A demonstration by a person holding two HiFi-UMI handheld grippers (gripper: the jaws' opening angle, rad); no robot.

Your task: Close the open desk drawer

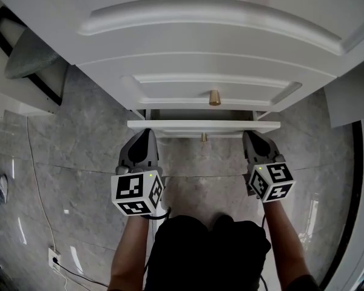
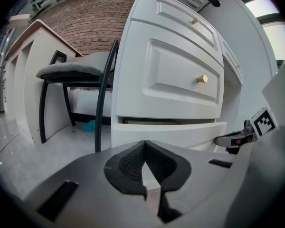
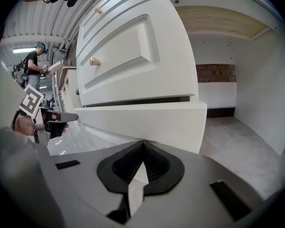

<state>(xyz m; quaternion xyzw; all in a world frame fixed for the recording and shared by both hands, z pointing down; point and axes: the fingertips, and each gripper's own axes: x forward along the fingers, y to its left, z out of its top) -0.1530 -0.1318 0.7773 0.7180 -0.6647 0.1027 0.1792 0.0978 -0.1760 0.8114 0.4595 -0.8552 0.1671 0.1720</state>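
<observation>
While a grey-seated chair [image 1: 30,56] stands far left beside the white desk [image 1: 212,35], the left gripper [image 1: 144,135] points at the left end of the bottom drawer [image 1: 203,126], jaws pressed together with nothing between them. The drawer sticks partly out below a shut drawer with a brass knob [image 1: 214,97], over grey tile floor [image 1: 79,162]. The right gripper [image 1: 250,137] sits at the drawer front's right end, jaws likewise pressed together and empty. Whether either tip touches the front is unclear.
</observation>
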